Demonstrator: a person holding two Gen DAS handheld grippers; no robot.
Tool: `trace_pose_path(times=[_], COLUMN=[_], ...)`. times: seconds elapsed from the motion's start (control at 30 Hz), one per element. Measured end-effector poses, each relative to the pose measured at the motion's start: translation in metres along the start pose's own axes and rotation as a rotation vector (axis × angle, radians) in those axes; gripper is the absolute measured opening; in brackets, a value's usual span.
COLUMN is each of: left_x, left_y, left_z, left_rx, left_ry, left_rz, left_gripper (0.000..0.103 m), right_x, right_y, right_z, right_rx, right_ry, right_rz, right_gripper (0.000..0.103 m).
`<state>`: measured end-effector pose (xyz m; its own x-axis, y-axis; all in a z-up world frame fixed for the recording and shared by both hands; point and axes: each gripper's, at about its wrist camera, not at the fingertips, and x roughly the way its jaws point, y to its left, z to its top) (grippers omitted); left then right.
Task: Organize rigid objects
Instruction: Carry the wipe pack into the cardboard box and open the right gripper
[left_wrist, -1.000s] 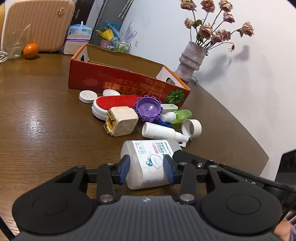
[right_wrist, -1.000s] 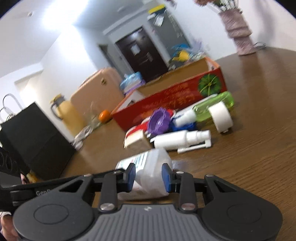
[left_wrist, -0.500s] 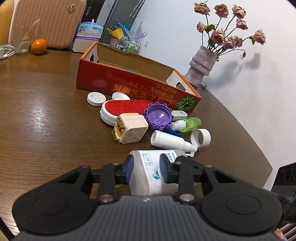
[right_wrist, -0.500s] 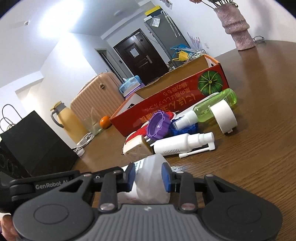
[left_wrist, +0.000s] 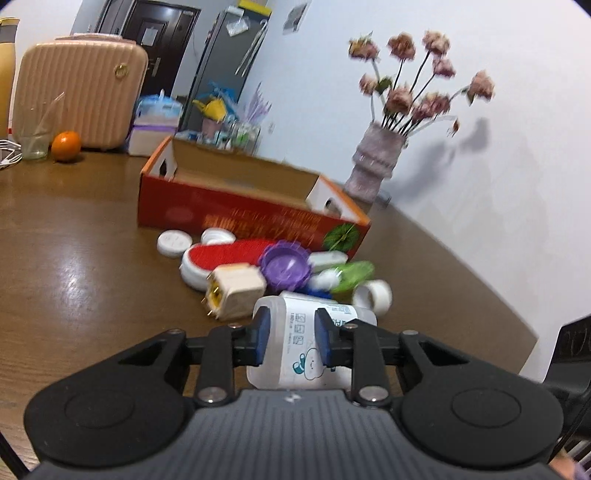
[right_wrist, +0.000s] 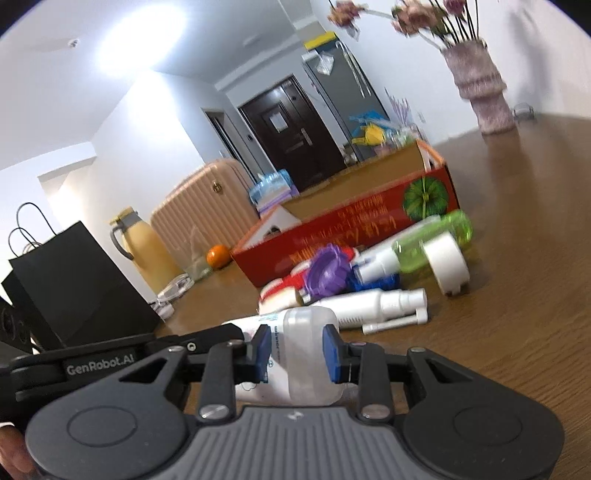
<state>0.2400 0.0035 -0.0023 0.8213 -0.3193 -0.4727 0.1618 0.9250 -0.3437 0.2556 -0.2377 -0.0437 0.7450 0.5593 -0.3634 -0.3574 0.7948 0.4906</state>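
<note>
**toolbench_tom:** Both grippers are on the same thing, right? Left gripper (left_wrist: 289, 339) has its blue pads clamped on the white bottle (left_wrist: 295, 343), and the right gripper (right_wrist: 297, 350) is squeezing the other end of that bottle (right_wrist: 306, 350).

**kira_m:** Yep, looks that way. Each one is clenched on the bottle's sides. It sits low, just over the wooden table (left_wrist: 74, 288), right in front of the pile. Can't tell if it's fully off the surface or only partly lifted.

**toolbench_tom:** So the red box (left_wrist: 240, 218) is where it goes, I'd guess. What worries you?

**kira_m:** Two grips on one smooth plastic body. If the hands drift apart or twist differently, it could pop out of one pair of pads. Also the white spray bottle (right_wrist: 373, 304) and the beige plug adapter (left_wrist: 234, 291) are just beside it, so a low swing could knock them around.

**toolbench_tom:** And the box wall?

**kira_m:** Same deal. Carry it too low and it clips the near edge. The purple cap (left_wrist: 284, 266) and green bottle (right_wrist: 432, 240) lie right along that path too.
</note>
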Motion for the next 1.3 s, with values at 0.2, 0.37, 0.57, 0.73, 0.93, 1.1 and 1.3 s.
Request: trace_pose_path(times=[0.2, 0.37, 0.57, 0.73, 0.93, 1.1, 1.3], left_x=[0.006, 0.036, 0.109, 0.193, 0.298, 0.358, 0.381], left_y=[-0.013, -0.010, 0.001, 0.012, 0.023, 0.040, 0.048], left_z=[0.037, 0.093, 0.174, 0.207, 0.220, 0.213, 0.215], left_rx=[-0.019, -0.018, -0.034, -0.097, -0.150, -0.237, -0.226], left_ry=[-0.077, -0.107, -0.103, -0.064, 0.056, 0.158, 0.255], left_rz=[-0.008, -0.023, -0.054, -0.052, -0.041, 0.020, 0.055], left_gripper=[0.026, 0.026, 0.026, 0.026, 0.026, 0.026, 0.028], right_x=[0.005, 0.038, 0.107, 0.183, 0.254, 0.301, 0.320], right_y=[0.008, 0.008, -0.009, -0.053, -0.103, -0.131, -0.122], right_z=[0.049, 0.107, 0.186, 0.233, 0.257, 0.256, 0.247], right_rx=[-0.089, -0.134, -0.140, -0.065, -0.032, -0.050, -0.203], right_ry=[-0.035, -0.027, 0.033, 0.154, 0.249, 0.345, 0.325], right_rz=[0.007, 0.008, -0.027, -0.089, -0.212, -0.276, -0.357], right_gripper=[0.030, 0.030, 0.030, 0.030, 0.030, 0.030, 0.030])
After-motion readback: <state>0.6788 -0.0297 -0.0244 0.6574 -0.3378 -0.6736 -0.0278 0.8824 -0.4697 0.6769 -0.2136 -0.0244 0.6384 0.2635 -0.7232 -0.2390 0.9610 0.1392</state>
